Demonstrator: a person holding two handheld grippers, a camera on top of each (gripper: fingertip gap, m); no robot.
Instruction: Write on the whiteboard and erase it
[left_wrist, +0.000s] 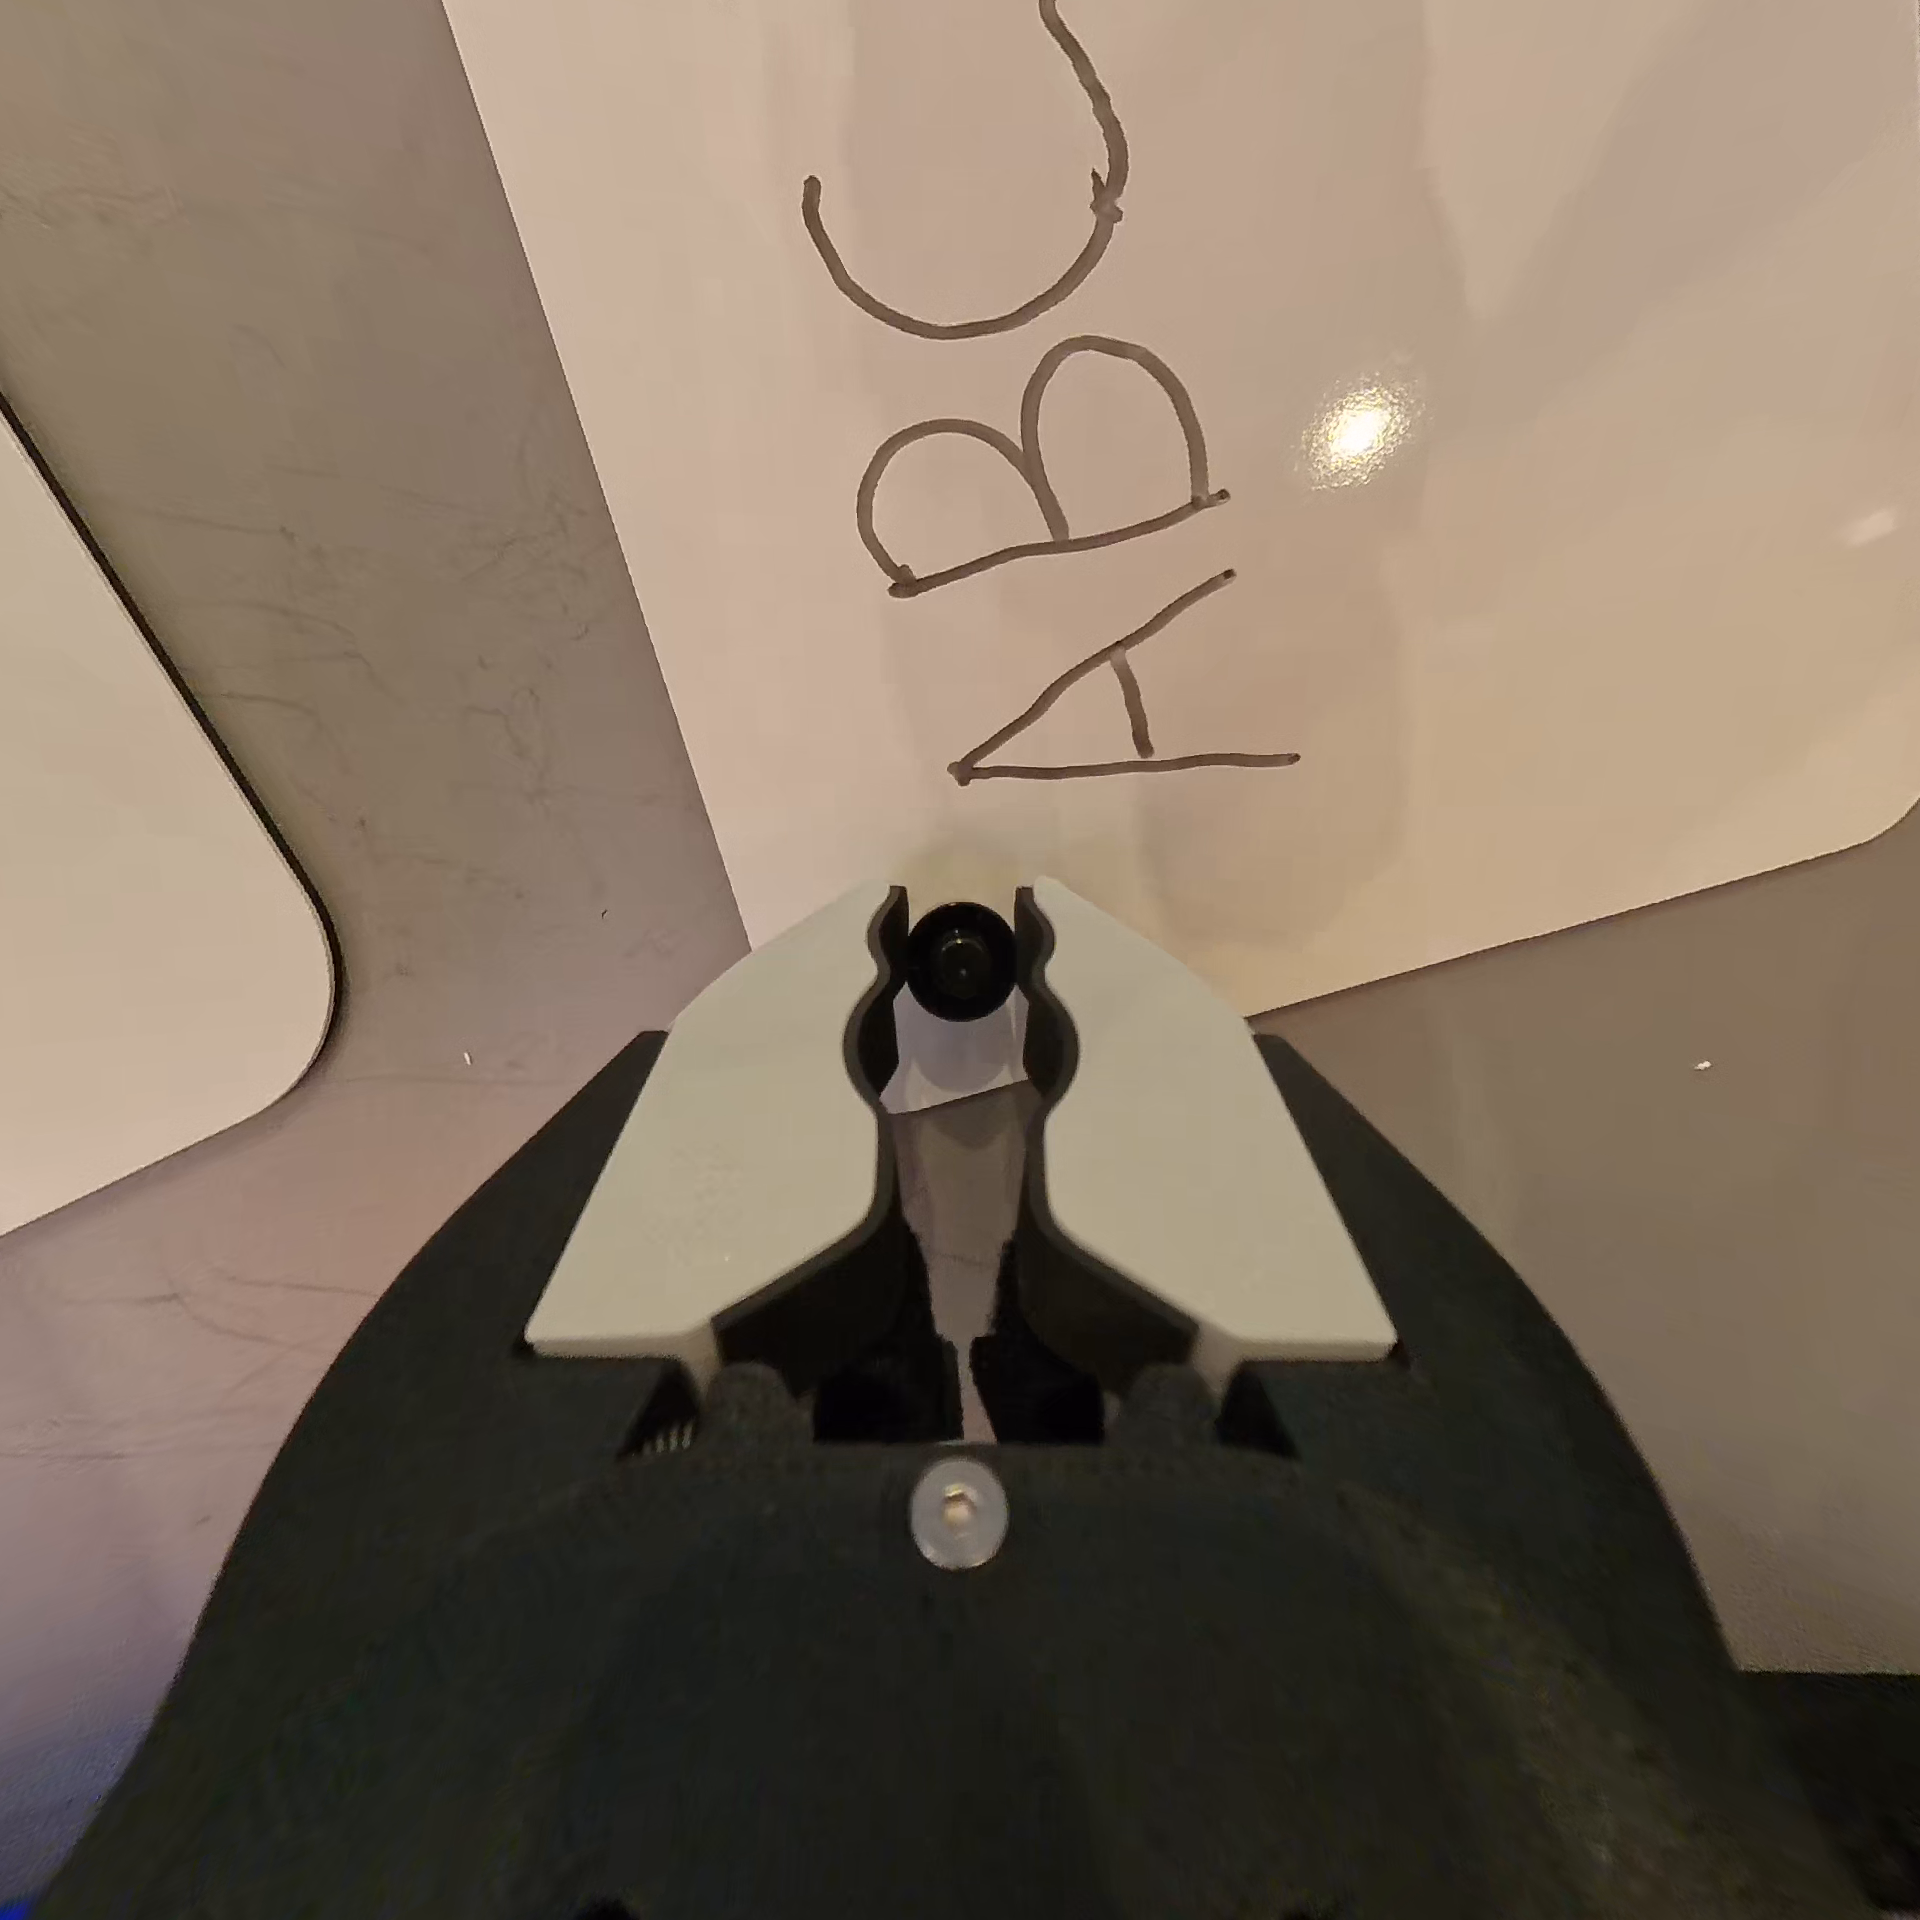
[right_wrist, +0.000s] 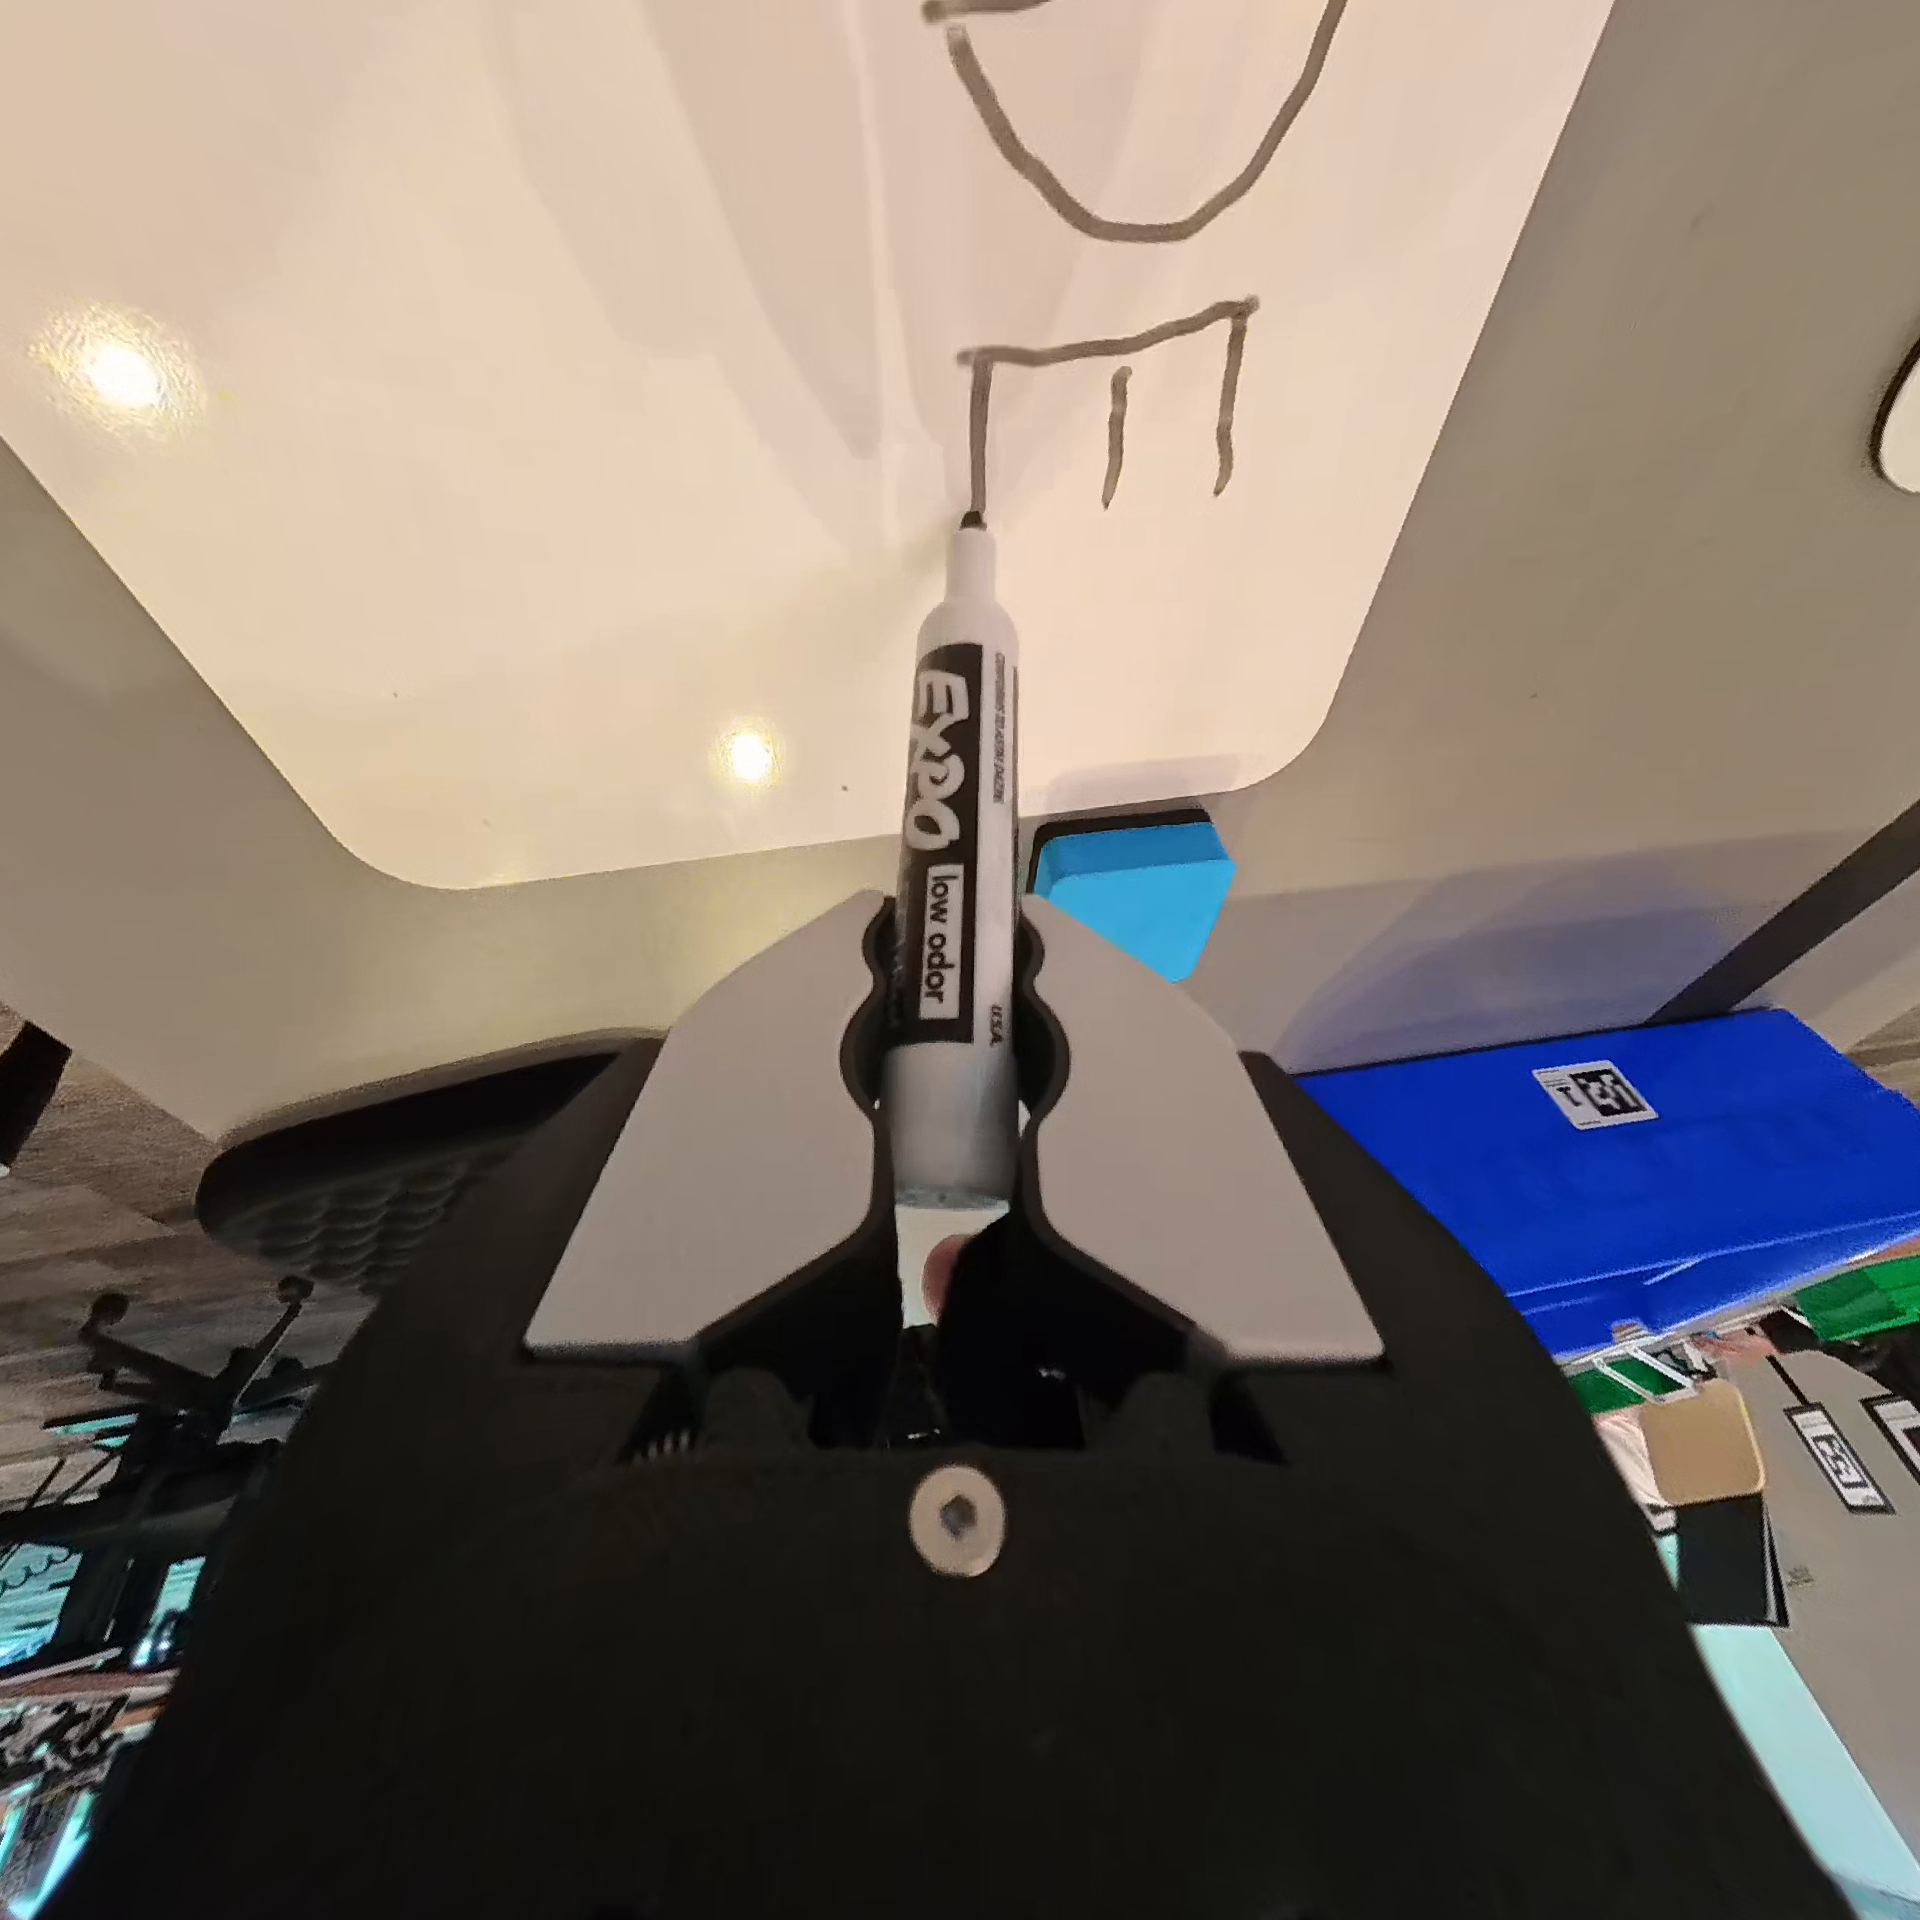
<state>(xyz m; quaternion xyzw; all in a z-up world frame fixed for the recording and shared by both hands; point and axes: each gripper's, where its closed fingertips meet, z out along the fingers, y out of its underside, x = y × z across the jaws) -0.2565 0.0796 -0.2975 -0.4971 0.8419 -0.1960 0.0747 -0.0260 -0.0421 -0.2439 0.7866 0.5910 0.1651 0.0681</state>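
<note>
while right gripper (right_wrist: 954, 935) clamps marker (right_wrist: 961, 831), tip touching whiteboard (right_wrist: 520, 520) ahead, writing step runs; left gripper (left_wrist: 958, 935) grips black cap (left_wrist: 954, 961); next: lift marker, recap.

Ahead of the right tongs (right_wrist: 956, 935), the whiteboard (right_wrist: 520, 468) lies bare leftward; a blue eraser (right_wrist: 1132, 894) blocks the right.
</note>
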